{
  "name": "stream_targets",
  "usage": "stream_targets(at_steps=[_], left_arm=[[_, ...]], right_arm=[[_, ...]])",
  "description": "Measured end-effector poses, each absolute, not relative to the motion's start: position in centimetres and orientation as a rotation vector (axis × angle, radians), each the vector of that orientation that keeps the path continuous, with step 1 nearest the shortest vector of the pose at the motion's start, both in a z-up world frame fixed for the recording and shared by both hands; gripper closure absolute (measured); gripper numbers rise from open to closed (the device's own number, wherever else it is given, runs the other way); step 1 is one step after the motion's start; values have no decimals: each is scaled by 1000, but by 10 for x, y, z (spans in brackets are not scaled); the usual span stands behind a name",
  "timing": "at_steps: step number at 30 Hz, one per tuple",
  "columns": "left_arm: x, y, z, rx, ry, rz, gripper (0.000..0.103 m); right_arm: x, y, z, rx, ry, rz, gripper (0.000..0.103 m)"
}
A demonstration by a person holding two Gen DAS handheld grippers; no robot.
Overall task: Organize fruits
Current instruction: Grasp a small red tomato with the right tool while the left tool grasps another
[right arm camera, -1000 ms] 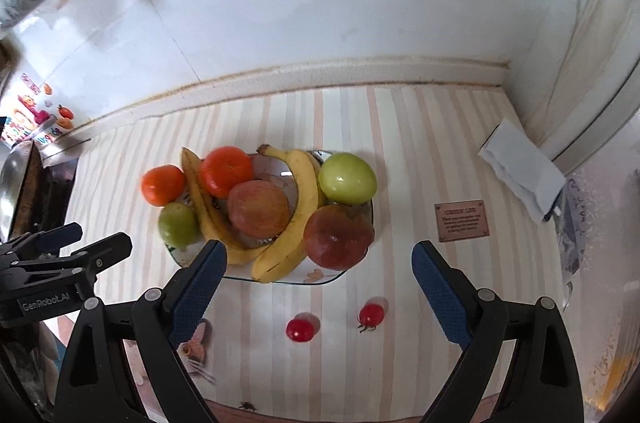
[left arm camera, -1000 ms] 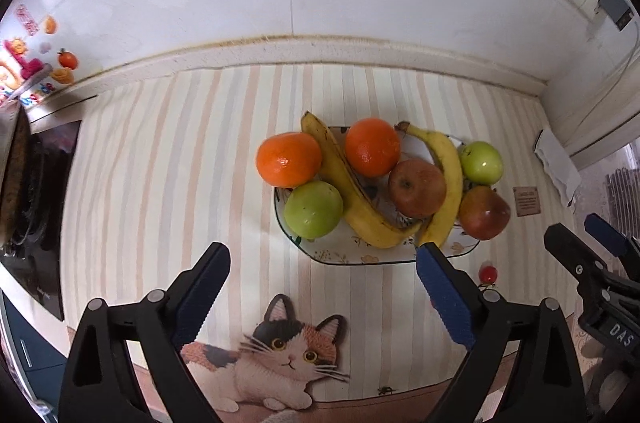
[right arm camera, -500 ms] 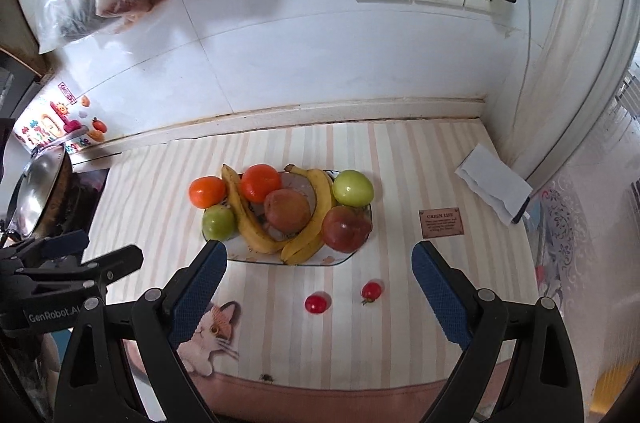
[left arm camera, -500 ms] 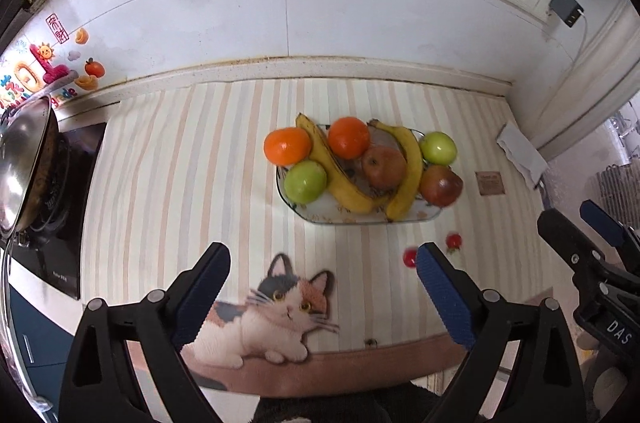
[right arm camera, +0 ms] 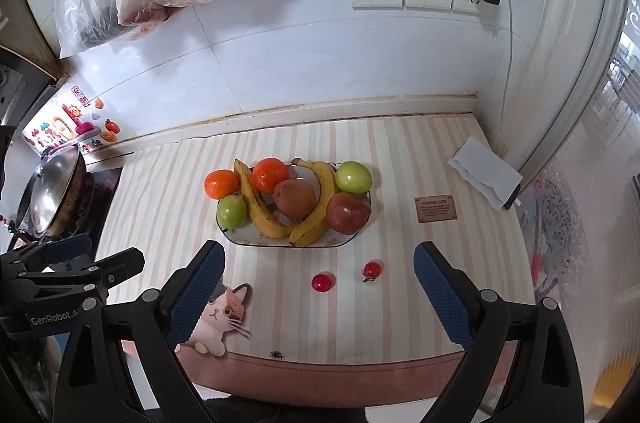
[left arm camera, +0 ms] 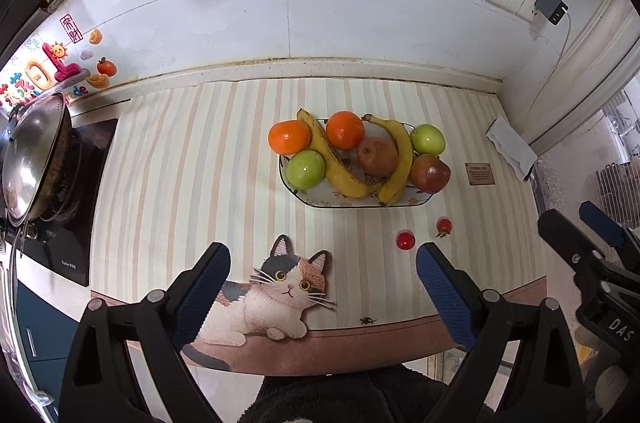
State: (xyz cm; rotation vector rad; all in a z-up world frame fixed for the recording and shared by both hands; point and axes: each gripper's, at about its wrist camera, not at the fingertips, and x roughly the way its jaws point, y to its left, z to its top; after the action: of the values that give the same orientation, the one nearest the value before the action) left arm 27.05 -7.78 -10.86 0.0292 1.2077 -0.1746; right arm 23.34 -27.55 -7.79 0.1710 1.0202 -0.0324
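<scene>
We hold both the left claw (left arm camera: pixel 322 277) and right claw (right arm camera: pixel 318 277) spread apart, empty, above the striped desk (right arm camera: pixel 420 263); two small red cherry tomatoes (right arm camera: pixel 323 282) lie loose at six o'clock of the oval patterned fruit plate (right arm camera: pixel 280 243); next, we judge, the right claw should pinch one gently.

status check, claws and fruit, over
Left claw open, right claw open, both empty. Plate loaded; two cherry tomatoes loose on mat. Nothing blocking.
</scene>
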Motion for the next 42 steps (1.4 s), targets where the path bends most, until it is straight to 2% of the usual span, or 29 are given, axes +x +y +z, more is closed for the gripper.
stream_targets(at_steps=[7, 13, 15, 16, 17, 21, 26, 29, 30, 32, 33, 34, 35, 39, 42], left_arm=[[282, -88, -126, 46, 1195, -141, 8], [304, -119, -182, 125, 1267, -126, 8], [309, -128, -201, 139, 1299, -137, 8], [312, -135, -213, 149, 1319, -140, 8], [313, -140, -222, 151, 1336, -147, 8], [316, -154, -258, 131, 1413, -172, 8], [314, -166, -290, 140, 1487, -207, 28], [313, -169, -301, 141, 1504, -213, 31], [313, -170, -304, 138, 1508, -214, 31], [313, -171, -307, 129, 1508, -215, 31], [313, -171, -309, 123, 1511, -218, 32], [313, -171, -311, 118, 1513, -223, 35], [313, -173, -313, 109, 1517, -232, 42], [316, -182, -321, 77, 1534, -263, 50], [319, -193, -328, 60, 1542, -299, 51]], right_arm=[[248, -306, -121, 281, 1097, -25, 5], [258, -356, -191, 341, 1162, -117, 7], [262, -369, -216, 365, 1193, -133, 15], [263, -375, -226, 378, 1205, -133, 26], [266, -379, -240, 400, 1216, -126, 32], [276, -378, -277, 411, 1250, -77, 40], [289, -362, -311, 383, 1299, -31, 40], [296, -355, -326, 377, 1325, -14, 42], [299, -353, -333, 380, 1333, -3, 43], [301, -349, -340, 365, 1343, 1, 60], [301, -346, -343, 348, 1347, 4, 63], [301, -342, -345, 321, 1343, 3, 71], [301, -341, -345, 312, 1339, 4, 74], [292, -347, -340, 322, 1319, -5, 74], [283, -360, -334, 336, 1309, -27, 74]])
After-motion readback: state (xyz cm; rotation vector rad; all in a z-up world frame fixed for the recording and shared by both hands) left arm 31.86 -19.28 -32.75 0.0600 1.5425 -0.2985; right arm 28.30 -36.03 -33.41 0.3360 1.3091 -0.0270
